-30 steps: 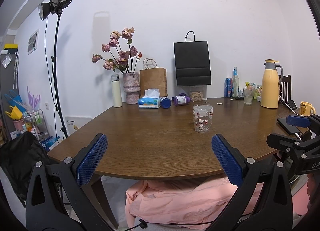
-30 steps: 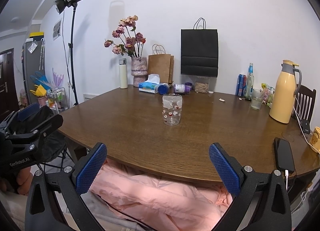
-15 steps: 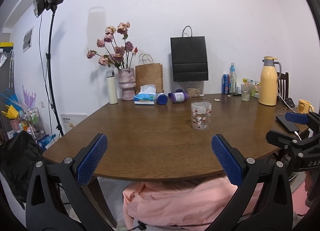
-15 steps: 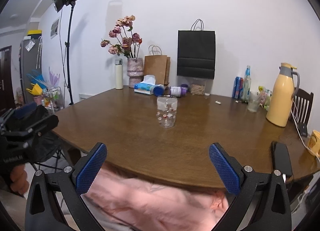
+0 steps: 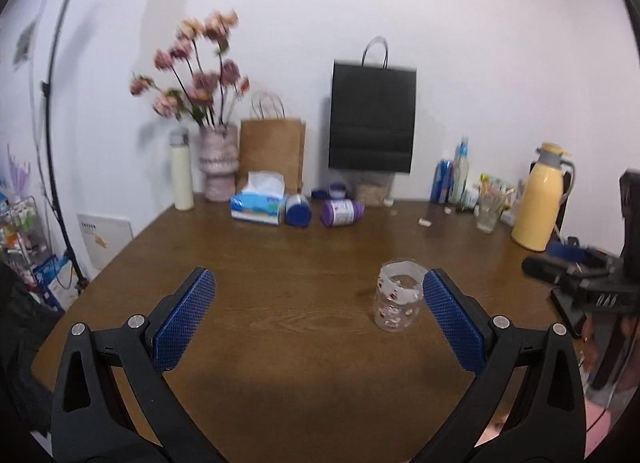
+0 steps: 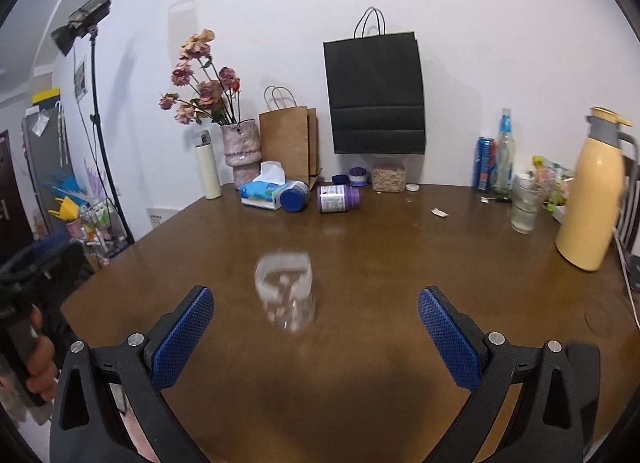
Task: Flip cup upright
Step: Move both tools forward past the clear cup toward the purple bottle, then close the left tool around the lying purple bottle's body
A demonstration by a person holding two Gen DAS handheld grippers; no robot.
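Observation:
A clear glass cup (image 5: 397,297) with small red and white prints stands on the brown wooden table (image 5: 280,271); it looks mouth-down, with its flat base on top. In the right wrist view the cup (image 6: 286,293) is blurred, a little ahead of the fingers and left of centre. My left gripper (image 5: 318,317) is open over the table, its right pad (image 5: 450,319) just beside the cup. My right gripper (image 6: 314,329) is open too, with the cup just beyond its left pad (image 6: 182,337). The right gripper's body (image 5: 580,277) shows at the left wrist view's right edge.
Along the far edge stand a tissue box (image 6: 264,191), two lying bottles (image 6: 338,199), a vase with flowers (image 6: 240,151), a white flask (image 6: 208,171), paper bags (image 6: 374,93), a drinking glass (image 6: 526,205) and a yellow jug (image 6: 592,199). A hand (image 6: 38,359) holds the left gripper.
Both grippers have risen and moved forward over the table toward the cup, which now sits much closer to the fingers. The jaws stayed open.

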